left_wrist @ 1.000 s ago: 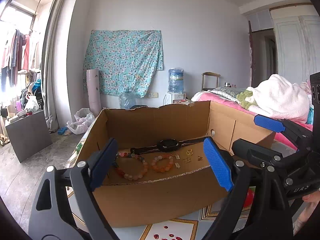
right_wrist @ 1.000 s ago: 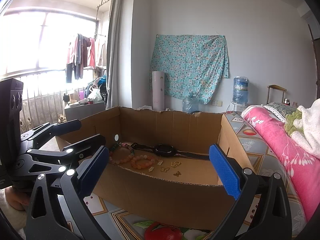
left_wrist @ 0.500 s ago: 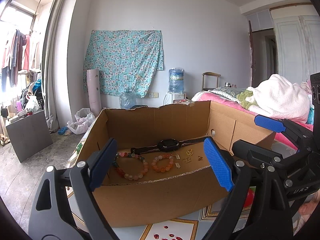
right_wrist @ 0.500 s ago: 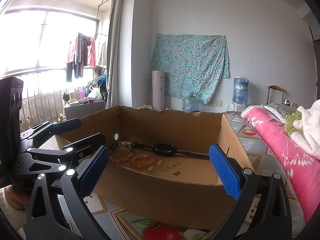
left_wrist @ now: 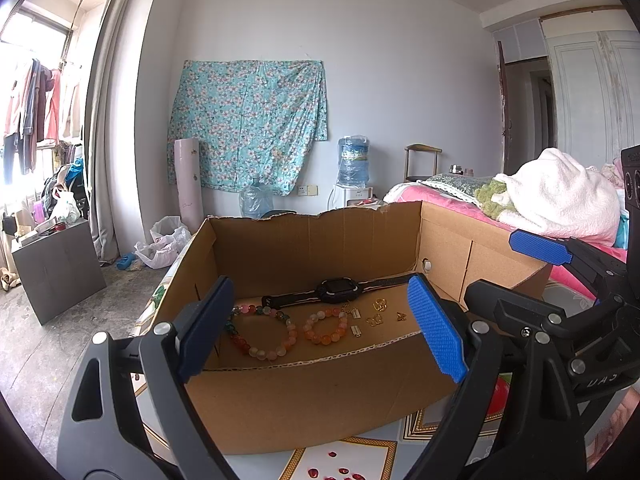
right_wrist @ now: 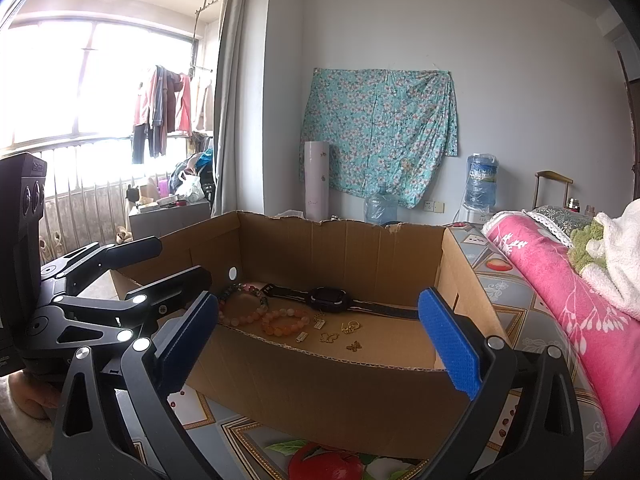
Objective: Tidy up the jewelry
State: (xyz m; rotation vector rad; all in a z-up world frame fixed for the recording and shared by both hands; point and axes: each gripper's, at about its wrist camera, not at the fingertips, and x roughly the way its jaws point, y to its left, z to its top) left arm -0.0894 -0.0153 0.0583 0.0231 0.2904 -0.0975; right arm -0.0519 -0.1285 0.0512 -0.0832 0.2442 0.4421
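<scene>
- Left gripper point(left_wrist: 320, 328) and right gripper point(right_wrist: 320, 340) hover level before the cardboard box point(left_wrist: 320, 392), both wide, empty.
- Small gold charms point(left_wrist: 378, 314) too tiny to identify; box front wall hides part of the floor inside.

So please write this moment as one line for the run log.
left hand-held gripper: open, holds nothing | right hand-held gripper: open, holds nothing | cardboard box: holds watch, two bead bracelets, small gold pieces | none grasped yet

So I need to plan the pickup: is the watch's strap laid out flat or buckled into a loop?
Laid out flat: the watch lies in the cardboard box, strap ends stretched apart.
</scene>
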